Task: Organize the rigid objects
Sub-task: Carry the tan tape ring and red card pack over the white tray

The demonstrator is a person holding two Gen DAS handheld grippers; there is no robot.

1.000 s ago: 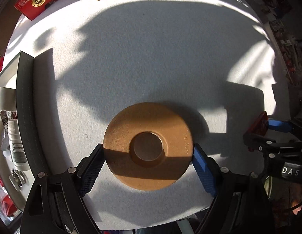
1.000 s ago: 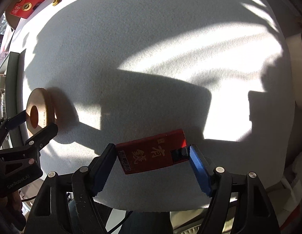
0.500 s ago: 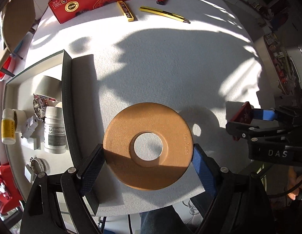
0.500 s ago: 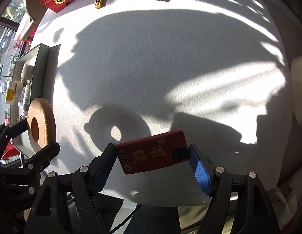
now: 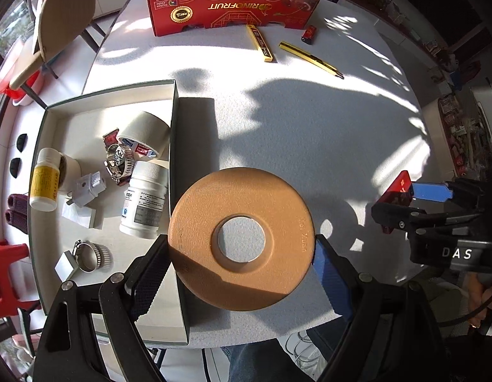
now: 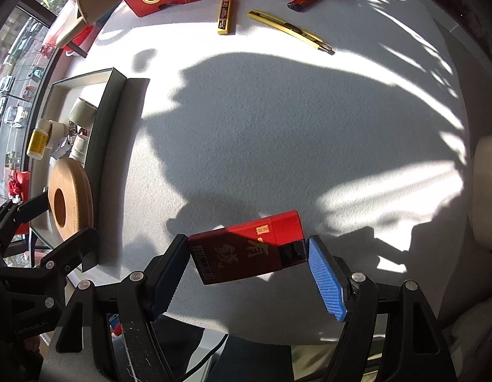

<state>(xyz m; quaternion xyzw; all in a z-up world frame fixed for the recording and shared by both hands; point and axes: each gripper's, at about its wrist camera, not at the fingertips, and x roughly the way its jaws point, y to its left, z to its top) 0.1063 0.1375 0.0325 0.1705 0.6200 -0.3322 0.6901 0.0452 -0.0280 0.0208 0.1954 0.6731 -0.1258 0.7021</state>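
My left gripper (image 5: pixel 241 251) is shut on a tan ring-shaped disc (image 5: pixel 242 238) and holds it above the table, beside the right wall of a white open box (image 5: pixel 174 121). The disc also shows in the right wrist view (image 6: pixel 71 199). My right gripper (image 6: pixel 247 254) is shut on a red box with gold characters (image 6: pixel 249 246), held above the table's near edge. The left wrist view shows it at the right (image 5: pixel 400 191). The white box holds a tape roll (image 5: pixel 144 133), two pill bottles (image 5: pixel 145 203), hose clamps and a plug.
A red fruit carton (image 5: pixel 226 6) stands at the table's far edge. In front of it lie a yellow blade case (image 5: pixel 261 44), a yellow utility knife (image 5: pixel 311 59) and a red lighter (image 5: pixel 308 34). The white table (image 5: pixel 309 127) is half in shadow.
Both grippers have risen and pulled back with their objects. The white box and the far items have come into view. The disc now sits nearer the box wall.
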